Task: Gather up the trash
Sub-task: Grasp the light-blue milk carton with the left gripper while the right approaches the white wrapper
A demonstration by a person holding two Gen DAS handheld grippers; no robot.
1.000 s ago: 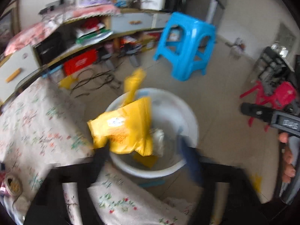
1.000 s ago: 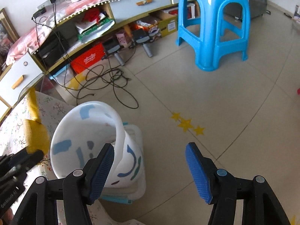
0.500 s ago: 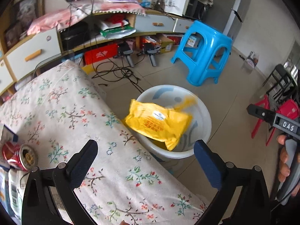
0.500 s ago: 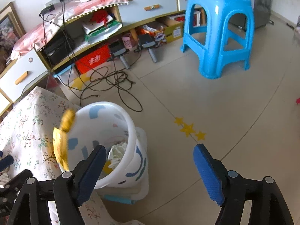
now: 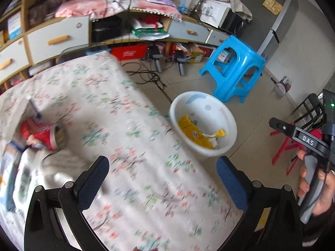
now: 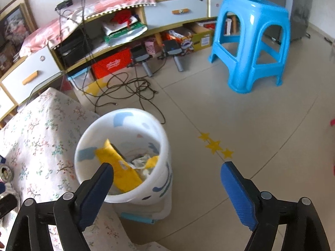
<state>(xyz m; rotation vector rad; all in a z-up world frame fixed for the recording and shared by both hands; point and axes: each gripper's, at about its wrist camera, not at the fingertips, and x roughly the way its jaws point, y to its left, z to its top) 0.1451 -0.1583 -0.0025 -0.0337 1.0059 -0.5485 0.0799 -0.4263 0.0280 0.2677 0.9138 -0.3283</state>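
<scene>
Inside the bin now lies the yellow packet, dropped from left tongs, both tongs spread empty.

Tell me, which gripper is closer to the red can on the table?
Left. The left gripper hangs over the table, red can beside it; the right gripper is over the white bin past the edge. Both jaws have just been opening, empty.
</scene>
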